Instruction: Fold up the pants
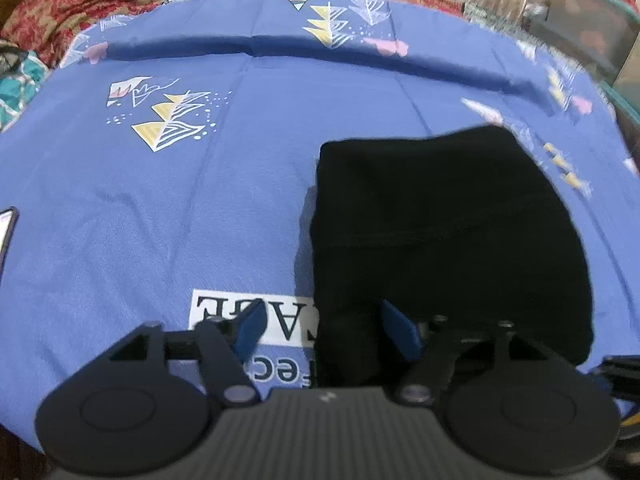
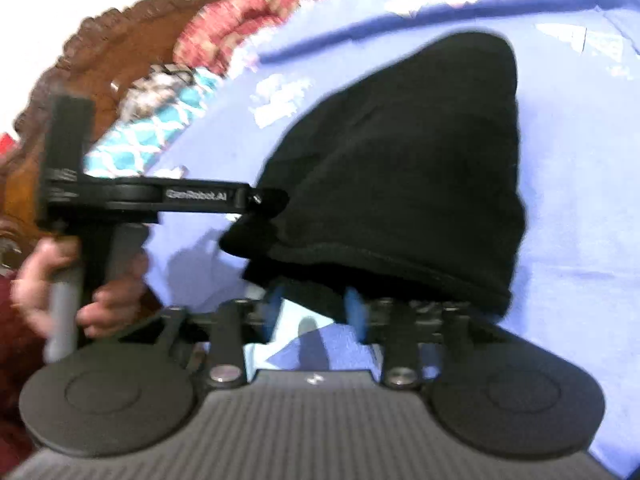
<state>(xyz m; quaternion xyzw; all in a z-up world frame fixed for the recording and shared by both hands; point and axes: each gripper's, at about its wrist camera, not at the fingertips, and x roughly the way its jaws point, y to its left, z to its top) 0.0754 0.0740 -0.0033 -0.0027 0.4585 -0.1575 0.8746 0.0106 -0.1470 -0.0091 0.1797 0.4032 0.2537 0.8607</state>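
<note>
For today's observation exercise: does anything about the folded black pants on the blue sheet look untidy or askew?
Slightly. In the right wrist view, the black pants show a loose flap poking out at the near left corner beyond the fold. Otherwise they lie compact on the blue sheet.

Blue patterned bedsheet [image 1: 200, 200]; red floral blanket [image 1: 80, 4] behind; carved wooden headboard [image 2: 120, 48], possibly.

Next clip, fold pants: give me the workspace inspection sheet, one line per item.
Surface: blue patterned bedsheet, lightly creased.
Job's things: black fabric pants, folded into a compact stack.
Clutter: phone-like object at the sheet's edge.
Grippers: left tool open at the pants' near corner; right tool open, pants' edge between its fingers.
Cables: nothing seen.
Surroundings: red floral quilt, carved wooden headboard.
</note>
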